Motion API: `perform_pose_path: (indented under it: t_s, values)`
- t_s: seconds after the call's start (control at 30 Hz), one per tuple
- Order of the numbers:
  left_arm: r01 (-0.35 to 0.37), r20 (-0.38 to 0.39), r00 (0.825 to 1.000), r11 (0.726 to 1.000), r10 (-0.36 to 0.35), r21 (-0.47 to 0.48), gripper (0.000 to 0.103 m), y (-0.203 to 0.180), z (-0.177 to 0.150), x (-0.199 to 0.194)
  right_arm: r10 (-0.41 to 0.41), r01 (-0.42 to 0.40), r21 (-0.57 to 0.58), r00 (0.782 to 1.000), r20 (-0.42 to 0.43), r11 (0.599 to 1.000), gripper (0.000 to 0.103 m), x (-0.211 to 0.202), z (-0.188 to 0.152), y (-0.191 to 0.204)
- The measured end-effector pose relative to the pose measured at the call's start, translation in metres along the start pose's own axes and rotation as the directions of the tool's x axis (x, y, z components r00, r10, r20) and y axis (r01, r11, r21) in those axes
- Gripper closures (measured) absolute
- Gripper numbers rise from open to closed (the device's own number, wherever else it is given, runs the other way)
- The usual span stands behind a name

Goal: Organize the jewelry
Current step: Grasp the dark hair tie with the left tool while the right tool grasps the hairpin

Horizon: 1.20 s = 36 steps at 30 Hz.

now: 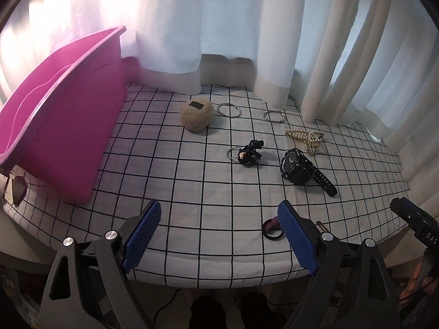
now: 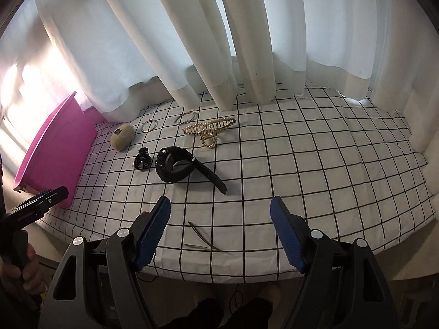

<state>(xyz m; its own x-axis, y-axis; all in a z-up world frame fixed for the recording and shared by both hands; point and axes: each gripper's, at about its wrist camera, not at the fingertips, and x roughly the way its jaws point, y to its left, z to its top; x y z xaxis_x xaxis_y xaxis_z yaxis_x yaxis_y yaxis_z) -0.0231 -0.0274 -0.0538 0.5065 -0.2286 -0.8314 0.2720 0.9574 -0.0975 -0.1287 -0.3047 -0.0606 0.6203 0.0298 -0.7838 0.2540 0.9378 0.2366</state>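
Observation:
A pink bin (image 1: 65, 126) stands at the table's left, also in the right wrist view (image 2: 55, 159). On the checked cloth lie a black watch (image 1: 299, 168) (image 2: 178, 167), a gold pearl hair claw (image 1: 306, 138) (image 2: 210, 130), a black clip with a ring (image 1: 248, 153) (image 2: 142, 159), two metal rings (image 1: 229, 109) (image 1: 273, 116), and a beige fuzzy ball (image 1: 196, 115) (image 2: 123, 137). A dark hair tie (image 1: 271, 229) lies by my left gripper's right finger. A thin hairpin (image 2: 203, 237) lies between my right gripper's fingers. My left gripper (image 1: 219, 235) and right gripper (image 2: 219, 235) are both open and empty, near the front edge.
White curtains (image 1: 219, 41) hang along the back and right of the table. The table's front edge (image 1: 219, 282) runs just under both grippers. The other gripper shows at the side of each view (image 1: 414, 219) (image 2: 35, 205).

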Motion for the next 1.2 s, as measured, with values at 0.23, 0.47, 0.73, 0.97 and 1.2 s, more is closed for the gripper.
perform_pose_path:
  t_s: [0.23, 0.47, 0.73, 0.97, 1.2]
  values:
    - [0.02, -0.055, 0.998, 0.998, -0.016, 0.067, 0.018, -0.015, -0.026, 0.033, -0.03, 0.03, -0.016, 1.0, 0.006, 0.999, 0.031, 0.016, -0.033, 0.009]
    - [-0.013, -0.026, 1.0, 1.0, 0.014, 0.021, 0.018, -0.029, -0.049, 0.053, 0.029, -0.029, -0.076, 1.0, -0.003, 0.997, 0.031, 0.039, -0.052, 0.005]
    - [-0.021, 0.032, 0.999, 0.999, 0.02, 0.039, 0.018, -0.045, -0.069, 0.068, 0.092, -0.085, -0.133, 0.995, 0.042, 0.987, 0.031, 0.058, -0.067, -0.003]
    - [-0.003, 0.054, 0.999, 0.996, -0.002, 0.09, 0.018, -0.057, -0.077, 0.086, 0.095, -0.085, -0.149, 0.993, 0.065, 0.985, 0.031, 0.072, -0.079, -0.008]
    - [-0.004, 0.057, 0.998, 0.996, -0.001, 0.092, 0.018, -0.062, -0.079, 0.099, 0.065, -0.047, -0.24, 0.996, 0.067, 0.97, 0.031, 0.082, -0.088, 0.007]
